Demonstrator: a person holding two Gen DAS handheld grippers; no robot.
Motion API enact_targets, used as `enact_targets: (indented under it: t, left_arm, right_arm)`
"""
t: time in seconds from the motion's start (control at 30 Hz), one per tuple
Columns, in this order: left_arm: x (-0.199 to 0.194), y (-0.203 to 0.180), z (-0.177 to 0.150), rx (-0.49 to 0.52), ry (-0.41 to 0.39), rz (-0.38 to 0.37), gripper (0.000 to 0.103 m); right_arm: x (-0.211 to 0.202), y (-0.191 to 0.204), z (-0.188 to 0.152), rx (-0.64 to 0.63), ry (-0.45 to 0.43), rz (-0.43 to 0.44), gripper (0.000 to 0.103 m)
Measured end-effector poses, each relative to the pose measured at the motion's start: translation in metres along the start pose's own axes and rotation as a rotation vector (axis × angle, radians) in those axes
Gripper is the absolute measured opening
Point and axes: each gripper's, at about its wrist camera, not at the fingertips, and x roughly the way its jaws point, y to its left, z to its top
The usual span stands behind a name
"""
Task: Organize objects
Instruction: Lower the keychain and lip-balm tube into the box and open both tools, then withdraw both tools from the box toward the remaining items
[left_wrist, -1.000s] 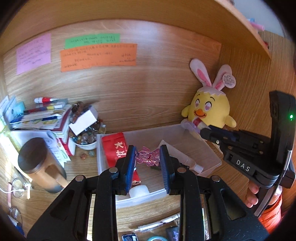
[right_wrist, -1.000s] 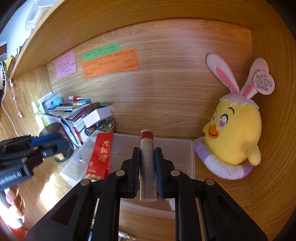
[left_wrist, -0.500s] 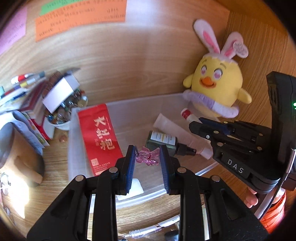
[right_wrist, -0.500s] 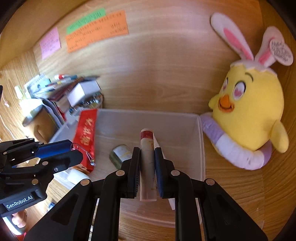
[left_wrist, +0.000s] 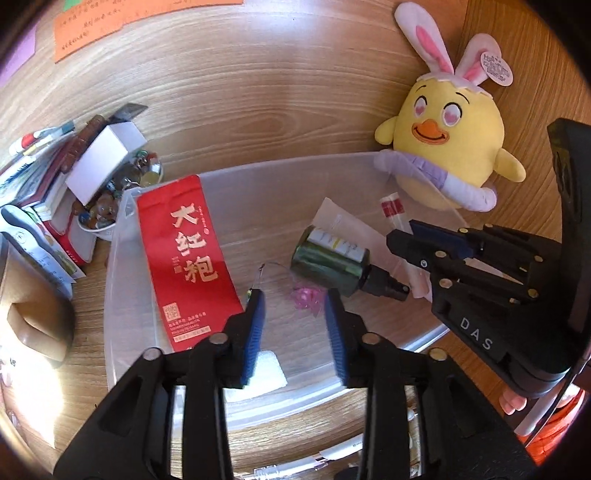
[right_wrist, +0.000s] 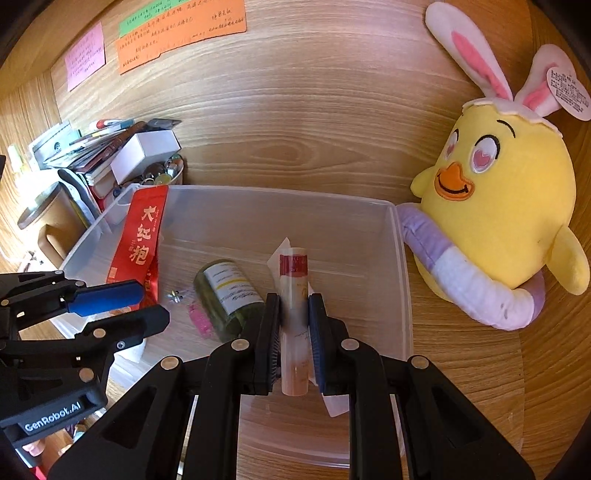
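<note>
Right tongs (right_wrist: 291, 325) clamped the tube (right_wrist: 293, 295) over the bin (right_wrist: 400, 277), left tongs (left_wrist: 293, 321) hung open (empty), so a careless drop probably risked knocking the bottle (right_wrist: 229, 295).

Warm, bright light and strong fisheye bending

A sunlit patch on the tabletop (left_wrist: 22, 384) was overexposed at lower left; the corners were dark, and the pink charm (left_wrist: 308, 297) was blurred.
</note>
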Motion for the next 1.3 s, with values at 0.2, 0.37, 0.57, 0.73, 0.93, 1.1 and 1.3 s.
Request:
enact_targets:
  t: [0.2,0.37,0.57,0.73,0.93,1.1,1.3]
  left_arm:
    - [-0.011,0.000,0.000,-0.005,-0.040,0.009,0.062]
    - [-0.027,0.003,-0.001,-0.005,-0.083,0.032,0.077]
    - [-0.044,0.006,-0.001,-0.011,-0.124,0.047,0.086]
    - [-0.060,0.013,-0.004,-0.025,-0.157,0.054,0.091]
    - [-0.077,0.021,-0.011,-0.044,-0.186,0.060,0.095]
    - [-0.092,0.028,-0.021,-0.057,-0.205,0.070,0.097]
    - [-0.106,0.035,-0.039,-0.070,-0.215,0.087,0.098]
  right_arm:
    - [0.003,0.002,0.001,-0.015,0.014,-0.026,0.015]
    - [0.002,-0.001,0.001,-0.009,0.023,-0.013,0.033]
    - [-0.013,0.000,0.002,-0.015,-0.012,-0.030,0.049]
    - [-0.031,0.004,0.003,-0.014,-0.052,-0.032,0.064]
    - [-0.062,0.014,-0.002,-0.037,-0.112,-0.054,0.077]
    - [-0.083,0.023,-0.010,-0.049,-0.149,-0.044,0.082]
    - [-0.100,0.030,-0.027,-0.046,-0.162,-0.037,0.083]
